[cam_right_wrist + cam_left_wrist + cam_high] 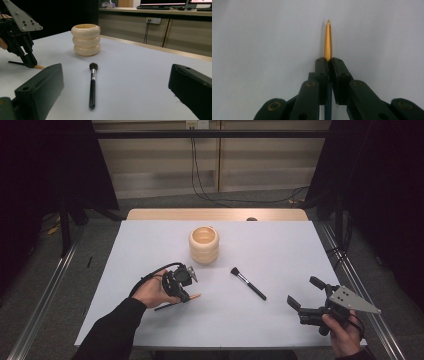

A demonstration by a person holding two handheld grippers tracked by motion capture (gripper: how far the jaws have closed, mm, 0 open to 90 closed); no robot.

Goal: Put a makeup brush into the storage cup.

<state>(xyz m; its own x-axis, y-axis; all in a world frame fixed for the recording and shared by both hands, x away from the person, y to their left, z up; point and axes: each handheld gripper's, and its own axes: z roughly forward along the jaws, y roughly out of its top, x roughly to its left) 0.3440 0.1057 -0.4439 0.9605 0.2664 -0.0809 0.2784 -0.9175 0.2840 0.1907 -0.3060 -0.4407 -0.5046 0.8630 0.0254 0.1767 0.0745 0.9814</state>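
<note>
Jaws of the left hand-held gripper [186, 292] are clamped tight on a thin pencil-like stick [328, 41], pressing it from both sides. In the left gripper view its gold, pointed end juts out past the jaw tips over the pale desk [280, 250], while a darker part of the shaft runs back between the jaws. In the high view this hand-held gripper sits low over the near left part of the desk, with the stick lying nearly flat at the surface, gold tip toward the middle and dark end toward the person's left hand [152, 292].

The right hand-held gripper [306, 292] is near the right front corner, jaws spread wide with nothing between them, held by the right hand [345, 332]. In the right gripper view its jaws frame a makeup brush [92, 85] that lies flat on the desk, bristles pointing toward a cream ribbed cup [86, 40]. The cup stands upright farther back, near the middle, well apart from both grippers.
</note>
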